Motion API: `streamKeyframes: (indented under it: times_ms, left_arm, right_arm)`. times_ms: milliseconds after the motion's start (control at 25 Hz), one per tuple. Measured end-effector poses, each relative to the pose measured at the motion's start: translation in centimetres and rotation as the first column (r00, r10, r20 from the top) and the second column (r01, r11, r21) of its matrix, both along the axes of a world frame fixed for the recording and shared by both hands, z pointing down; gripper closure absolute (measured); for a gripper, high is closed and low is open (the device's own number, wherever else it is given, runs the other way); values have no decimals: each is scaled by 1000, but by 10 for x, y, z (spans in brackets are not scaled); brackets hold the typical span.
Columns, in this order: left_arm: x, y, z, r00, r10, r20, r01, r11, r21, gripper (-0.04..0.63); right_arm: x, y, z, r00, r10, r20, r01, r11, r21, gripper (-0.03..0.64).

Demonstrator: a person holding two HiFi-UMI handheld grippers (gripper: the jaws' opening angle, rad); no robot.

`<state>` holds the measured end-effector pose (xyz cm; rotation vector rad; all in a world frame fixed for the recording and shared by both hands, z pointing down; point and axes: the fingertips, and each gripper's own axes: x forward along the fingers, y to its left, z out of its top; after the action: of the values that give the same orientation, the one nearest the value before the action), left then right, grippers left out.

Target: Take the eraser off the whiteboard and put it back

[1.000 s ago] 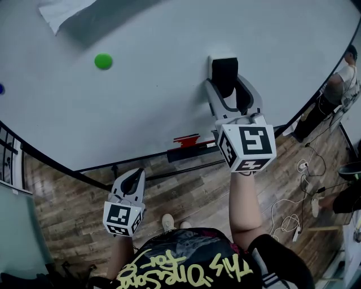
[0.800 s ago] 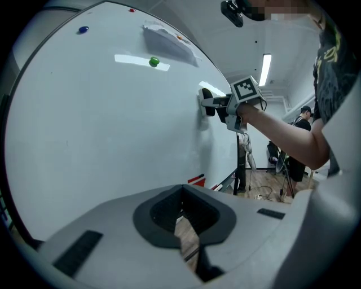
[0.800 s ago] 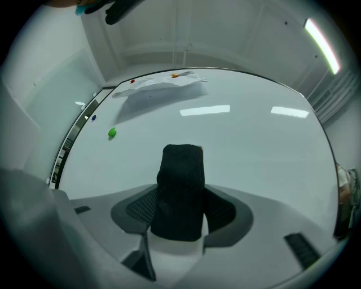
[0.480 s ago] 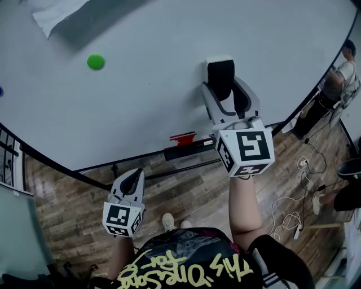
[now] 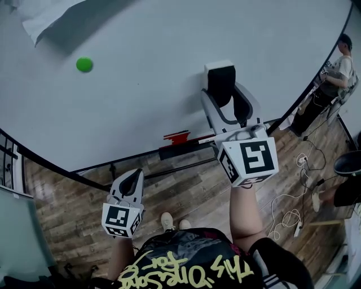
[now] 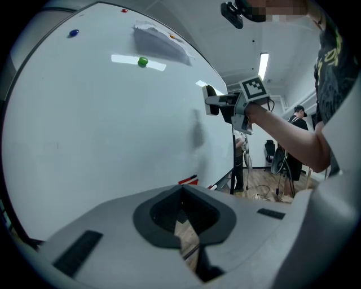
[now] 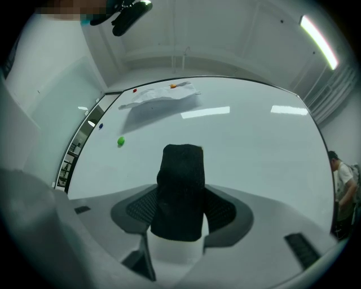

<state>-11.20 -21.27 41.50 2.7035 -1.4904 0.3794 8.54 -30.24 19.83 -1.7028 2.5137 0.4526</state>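
Observation:
The eraser (image 5: 221, 80), black felt on a white body, is held against or just off the whiteboard (image 5: 141, 96); contact cannot be told. My right gripper (image 5: 228, 99) is shut on it, and in the right gripper view the eraser (image 7: 180, 189) stands between the two jaws of this gripper (image 7: 180, 210). The left gripper view shows the eraser (image 6: 210, 92) at the board's right part. My left gripper (image 5: 134, 176) hangs low below the board's bottom edge over the wooden floor, shut with nothing in it (image 6: 183, 211).
A green magnet (image 5: 84, 64) and a crumpled paper sheet (image 5: 51, 16) sit at the board's upper left. A red marker (image 5: 176, 136) lies on the tray under the board. A person (image 5: 337, 62) stands at the right, with cables (image 5: 290, 211) on the floor.
The right gripper with the eraser has drifted a little to the right, farther from the green magnet. The left gripper has stayed where it was.

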Motion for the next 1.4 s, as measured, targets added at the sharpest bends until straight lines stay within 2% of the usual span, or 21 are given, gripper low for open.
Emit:
streamKeyframes:
  times_ms: [760, 1400]
  left_arm:
    - [26, 11, 4, 1000, 12, 18, -12, 1000, 4, 588]
    - [36, 19, 5, 1000, -12, 8, 12, 1000, 19, 588]
  right_arm:
    - [10, 64, 5, 991, -122, 50, 121, 992, 22, 377]
    - [13, 104, 19, 979, -200, 46, 200, 980, 7, 377]
